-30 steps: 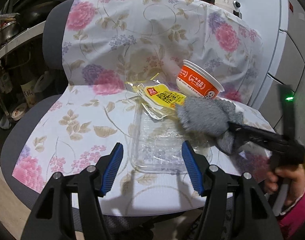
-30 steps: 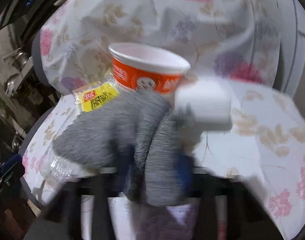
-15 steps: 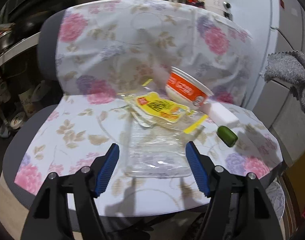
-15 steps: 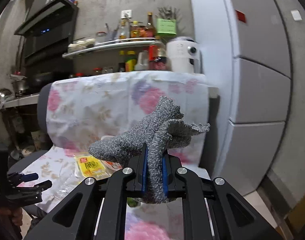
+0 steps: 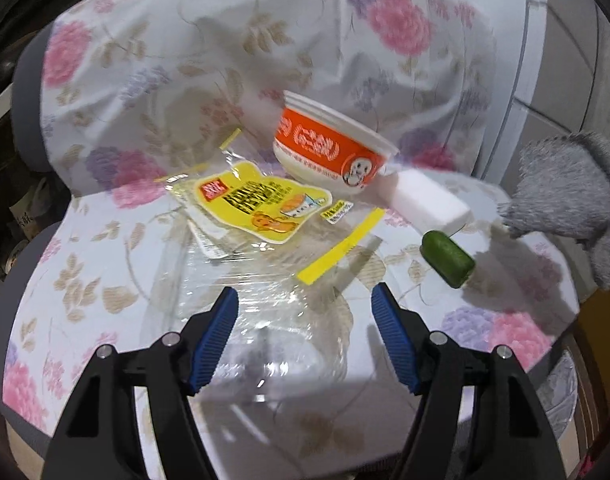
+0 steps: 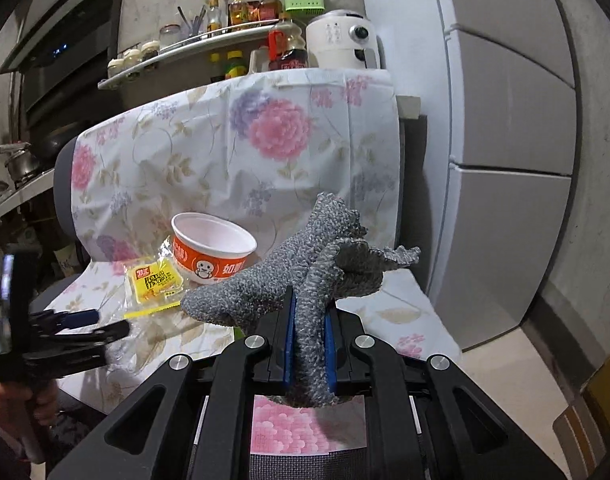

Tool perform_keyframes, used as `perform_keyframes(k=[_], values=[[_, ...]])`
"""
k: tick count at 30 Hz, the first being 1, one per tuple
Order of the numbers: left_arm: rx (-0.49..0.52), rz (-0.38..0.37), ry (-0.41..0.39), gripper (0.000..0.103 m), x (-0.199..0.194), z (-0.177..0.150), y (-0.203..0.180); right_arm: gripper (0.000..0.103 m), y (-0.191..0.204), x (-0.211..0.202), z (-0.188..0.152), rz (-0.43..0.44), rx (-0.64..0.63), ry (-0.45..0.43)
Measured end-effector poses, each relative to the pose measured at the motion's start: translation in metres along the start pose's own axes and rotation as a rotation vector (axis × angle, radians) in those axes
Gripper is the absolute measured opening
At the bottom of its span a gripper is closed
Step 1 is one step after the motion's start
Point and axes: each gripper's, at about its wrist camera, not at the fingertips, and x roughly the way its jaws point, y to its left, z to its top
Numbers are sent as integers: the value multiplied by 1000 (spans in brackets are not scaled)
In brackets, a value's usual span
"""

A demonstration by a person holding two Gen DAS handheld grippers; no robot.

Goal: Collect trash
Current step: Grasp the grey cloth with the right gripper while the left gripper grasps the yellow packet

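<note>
Right hand-held gripper (image 6: 308, 340) pinching glove (image 6: 305, 280), held off the chair (image 5: 105, 248) so I can bin it | left hand-held gripper (image 5: 305, 336) wide over clear tray (image 5: 265, 320), my likely next grab | cup (image 5: 329, 152), wrapper (image 5: 261, 204) lying on seat

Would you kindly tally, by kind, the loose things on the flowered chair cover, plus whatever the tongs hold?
Orange instant-noodle bowl: 1
Yellow printed wrapper: 1
Clear plastic packaging: 1
White block: 1
Green cylinder: 1
Grey knitted glove, clamped in the right tongs: 1
Total: 6
</note>
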Motion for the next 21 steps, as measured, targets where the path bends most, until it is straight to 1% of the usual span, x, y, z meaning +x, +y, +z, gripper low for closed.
perform_keyframes(k=[1, 3, 5, 6, 8, 10, 13, 15, 16, 18, 19, 20, 21], values=[[1, -2, 17, 67, 7, 2, -3, 13, 0, -1, -1, 2, 0, 1], [13, 4, 20, 67, 13, 4, -8, 13, 0, 1, -2, 2, -7, 4], [72, 52, 13, 67, 17, 7, -19, 13, -1, 1, -2, 3, -11, 5], [122, 86, 13, 67, 20, 8, -27, 13, -2, 2, -3, 6, -10, 8], [177, 117, 35, 67, 28, 12, -36, 13, -3, 4, -2, 10, -5, 13], [207, 124, 65, 67, 40, 16, -43, 13, -5, 5, -1, 12, -2, 15], [231, 157, 72, 67, 51, 22, -48, 13, -6, 5, -1, 11, -5, 14], [231, 158, 78, 67, 57, 26, -48, 13, -7, 5, 0, 12, -5, 16], [225, 160, 84, 66, 61, 28, -47, 13, -6, 5, 0, 9, -3, 15], [210, 164, 89, 54, 66, 30, -44, 14, -8, 5, 0, 6, -2, 16], [200, 159, 84, 43, 66, 31, -42, 14, -9, 5, 0, 5, 0, 15], [183, 146, 72, 39, 65, 32, -39, 13, -9, 4, 0, 5, -1, 15], [157, 121, 50, 38, 60, 34, -35, 13, -9, 4, 0, 4, -3, 15]])
